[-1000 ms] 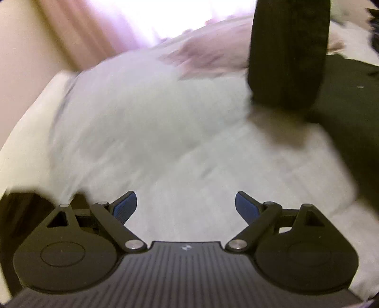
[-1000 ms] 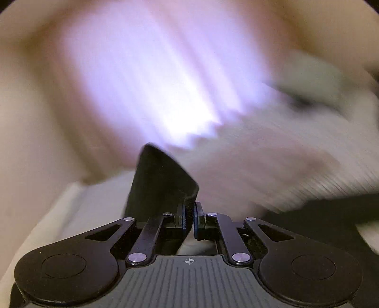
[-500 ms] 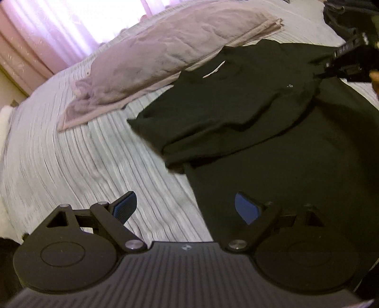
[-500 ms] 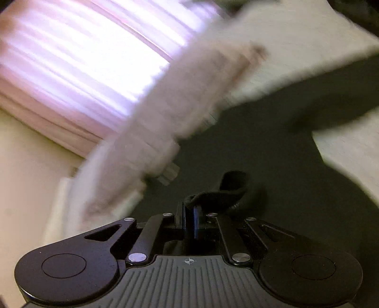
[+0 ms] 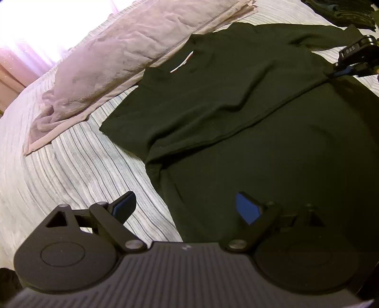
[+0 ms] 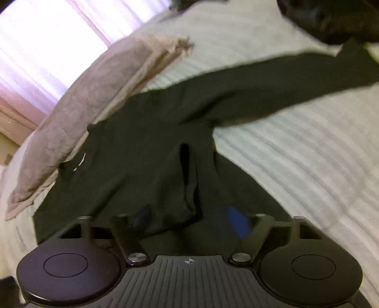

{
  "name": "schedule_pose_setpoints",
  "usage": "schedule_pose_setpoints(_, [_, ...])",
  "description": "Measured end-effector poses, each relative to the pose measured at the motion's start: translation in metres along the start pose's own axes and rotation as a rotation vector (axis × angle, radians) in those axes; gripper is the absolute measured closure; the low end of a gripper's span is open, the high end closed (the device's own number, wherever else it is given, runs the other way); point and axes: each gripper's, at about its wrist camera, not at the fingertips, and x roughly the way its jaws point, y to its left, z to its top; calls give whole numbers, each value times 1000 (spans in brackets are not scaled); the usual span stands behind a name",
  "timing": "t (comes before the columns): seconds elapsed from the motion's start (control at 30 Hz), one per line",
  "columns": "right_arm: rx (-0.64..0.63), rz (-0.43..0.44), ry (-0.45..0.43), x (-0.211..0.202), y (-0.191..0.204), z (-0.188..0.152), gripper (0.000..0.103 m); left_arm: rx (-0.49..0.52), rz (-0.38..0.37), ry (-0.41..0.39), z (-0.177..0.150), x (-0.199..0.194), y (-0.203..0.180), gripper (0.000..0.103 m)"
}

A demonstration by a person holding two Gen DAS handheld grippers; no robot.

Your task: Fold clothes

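Garment: black long-sleeved top [image 5: 248, 99], spread on the striped bed [image 5: 78, 170], collar toward the far left beside the pinkish folded blanket [image 5: 113, 61].
Change, right: right hand-held gripper [image 6: 189, 220] pinched a black fold half a second ago; jaws now opening, loose cloth between them, pads no longer pressing.
Change, left: left hand-held gripper [image 5: 184, 208] spread wide as before, nothing between the blue pads; now lower over the top's near-left edge.
Meaning: one sleeve laid across the chest and let go, so first fold judged done; far-right sleeve [image 6: 296, 73] not yet folded.
Left wrist view only: folded-over sleeve edge running diagonally across the body, white neck label, right hand-held gripper at far right on the cloth.
Right wrist view only: outstretched sleeve reaching far right over the bed, dark heap [image 6: 327, 19] at far right; blurred.
Neither view: hem of the top.
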Motion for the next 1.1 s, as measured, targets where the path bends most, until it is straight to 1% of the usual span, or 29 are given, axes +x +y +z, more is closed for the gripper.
schedule_pose_setpoints(0.07, [-71,-11,-14,-11,22,-4,28,7,9,1,0,7,8,18])
schedule_pose_setpoints(0.13, [-155,11,-19,-12,50,-8,28,6,24,4,1,17,18,22])
schedule_pose_setpoints(0.17, [-199,38,-14,-10,65,-8,28,2,32,6,1,24,24,26])
schedule_pose_setpoints(0.2, [-243,69,-6,-6,82,-9,28,-3,40,9,2,31,29,29])
schedule_pose_setpoints(0.27, [-336,159,27,11,118,-8,28,-14,37,7,5,46,38,39])
schedule_pose_setpoints(0.3, [-384,205,45,20,136,-8,28,-20,29,2,7,53,41,42])
schedule_pose_setpoints(0.37, [-473,294,83,38,171,-7,28,-31,13,-10,12,67,45,55])
schedule_pose_setpoints(0.4, [-513,334,103,48,187,-6,28,-33,4,-19,13,73,46,59])
schedule_pose_setpoints(0.43, [-553,374,124,58,204,-5,28,-35,-6,-27,14,79,47,70])
schedule_pose_setpoints(0.47, [-598,403,139,67,221,-6,28,-40,-14,-28,14,84,48,87])
schedule_pose_setpoints(0.5, [-645,427,152,77,239,-6,28,-46,-21,-30,13,88,49,97])
schedule_pose_setpoints(0.6, [-767,483,211,108,287,-11,28,-135,0,-77,-4,73,54,97])
schedule_pose_setpoints(0.63, [-802,497,235,119,302,-13,28,-164,12,-81,-12,68,54,97])
schedule_pose_setpoints(0.7, [-872,526,284,142,332,-18,28,-249,12,-63,-31,64,57,97])
schedule_pose_setpoints(0.77, [-943,546,330,163,359,-25,28,-309,3,-50,-43,68,61,97])
schedule_pose_setpoints(0.87, [-1024,542,392,188,384,-39,28,-357,-11,-59,-46,72,65,98])
schedule_pose_setpoints(0.9, [-1043,539,413,196,390,-43,32,-372,-15,-62,-46,73,67,98])
schedule_pose_setpoints(0.93, [-1061,530,435,204,396,-48,72,-388,-20,-66,-47,74,68,98])
schedule_pose_setpoints(0.97, [-1077,518,457,211,402,-52,97,-404,-25,-69,-48,75,70,98])
schedule_pose_setpoints(1.0, [-1086,512,456,215,407,-54,99,-419,-30,-74,-50,76,71,98])
schedule_pose_setpoints(1.1, [-1059,533,414,222,416,-57,99,-432,-32,-91,-56,76,74,97])
